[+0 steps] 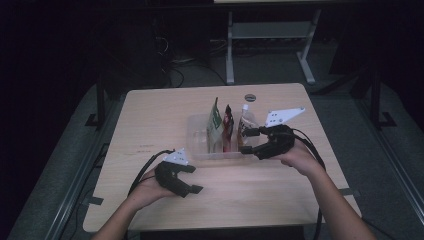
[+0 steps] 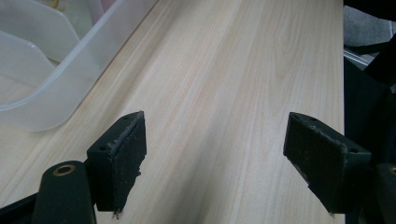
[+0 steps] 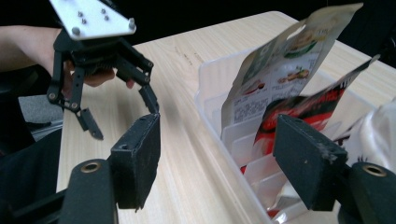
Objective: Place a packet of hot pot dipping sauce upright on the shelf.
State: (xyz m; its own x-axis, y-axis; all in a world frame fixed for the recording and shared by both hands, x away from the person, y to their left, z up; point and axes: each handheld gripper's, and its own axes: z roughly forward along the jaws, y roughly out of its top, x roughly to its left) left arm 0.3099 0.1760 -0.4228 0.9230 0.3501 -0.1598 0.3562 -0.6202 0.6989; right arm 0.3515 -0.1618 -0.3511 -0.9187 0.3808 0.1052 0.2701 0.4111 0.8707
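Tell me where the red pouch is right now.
In the high view the red pouch stands upright in the clear bin mid-table, between the green pouch and the bottle, just beyond the right tongs.

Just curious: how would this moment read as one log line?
left gripper: open, empty, over table | right gripper: open, empty, at clear bin | bin: two pouches, bottle

One clear bin [image 1: 200, 150] on one worktop [image 1: 150, 120]; inside, two pouches (one green [image 1: 215, 125], one red [image 1: 228, 131]) and one bottle [image 1: 246, 121]. Two tongs: left [image 1: 194, 179], right [image 1: 245, 141].

A round dark disc [image 1: 250, 97] lies on the wooden table [image 1: 150, 120].
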